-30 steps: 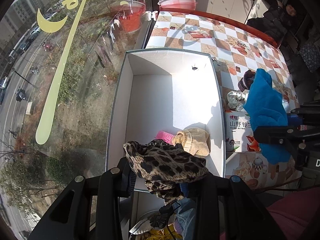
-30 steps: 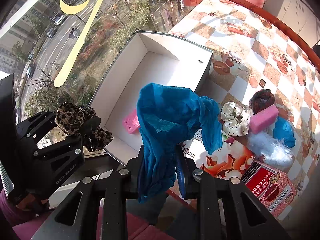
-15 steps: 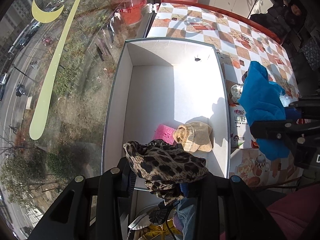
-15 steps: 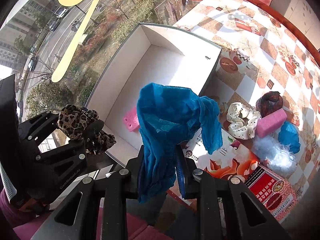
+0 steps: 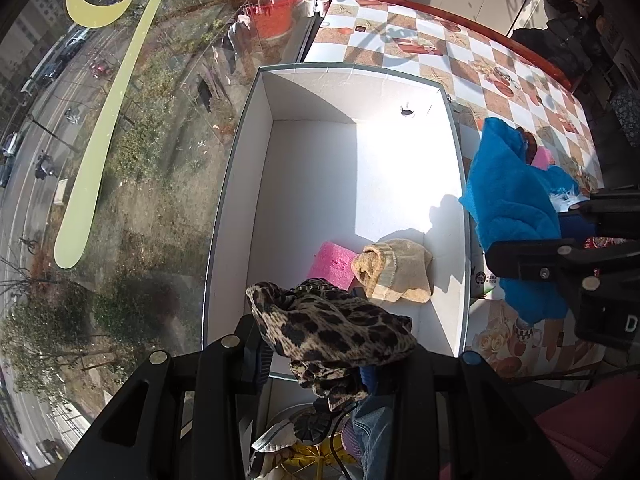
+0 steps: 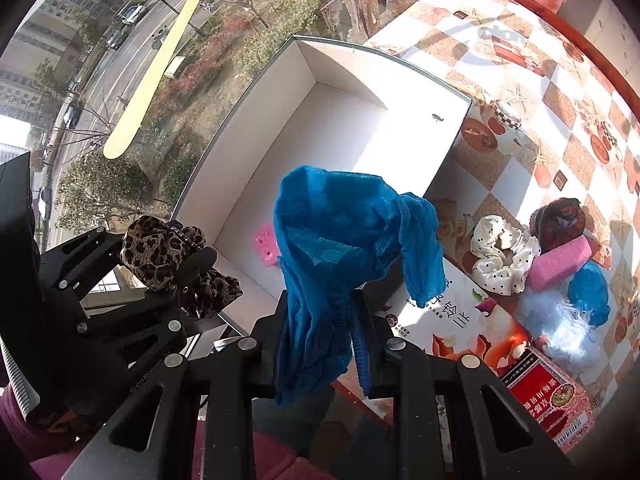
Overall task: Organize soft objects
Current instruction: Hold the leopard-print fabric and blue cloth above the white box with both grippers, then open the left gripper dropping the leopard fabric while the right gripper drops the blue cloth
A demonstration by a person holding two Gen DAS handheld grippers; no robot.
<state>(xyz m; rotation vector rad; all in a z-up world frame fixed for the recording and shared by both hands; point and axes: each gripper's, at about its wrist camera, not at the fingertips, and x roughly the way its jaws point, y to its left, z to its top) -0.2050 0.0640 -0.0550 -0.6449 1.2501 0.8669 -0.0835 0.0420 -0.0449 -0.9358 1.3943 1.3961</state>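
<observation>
My left gripper (image 5: 320,364) is shut on a leopard-print scrunchie (image 5: 332,328) and holds it above the near end of the open white box (image 5: 240,184). A pink sponge (image 5: 332,264) and a beige sock (image 5: 394,270) lie in the box. My right gripper (image 6: 320,344) is shut on a blue cloth (image 6: 344,248) and holds it above the box's near right corner. In the right wrist view the left gripper (image 6: 188,276) with the scrunchie (image 6: 160,252) shows at the left. The blue cloth also shows in the left wrist view (image 5: 508,208).
On the checkered table (image 6: 520,80) right of the box lie a white dotted scrunchie (image 6: 500,256), a dark scrunchie (image 6: 556,220), a pink sponge (image 6: 560,264), blue items (image 6: 588,292), a white carton (image 6: 460,320) and a red carton (image 6: 548,400). A window (image 5: 100,160) runs along the left.
Both grippers have moved forward toward the box with their loads; the box looks nearer and larger in both views. Both grips stay shut.
</observation>
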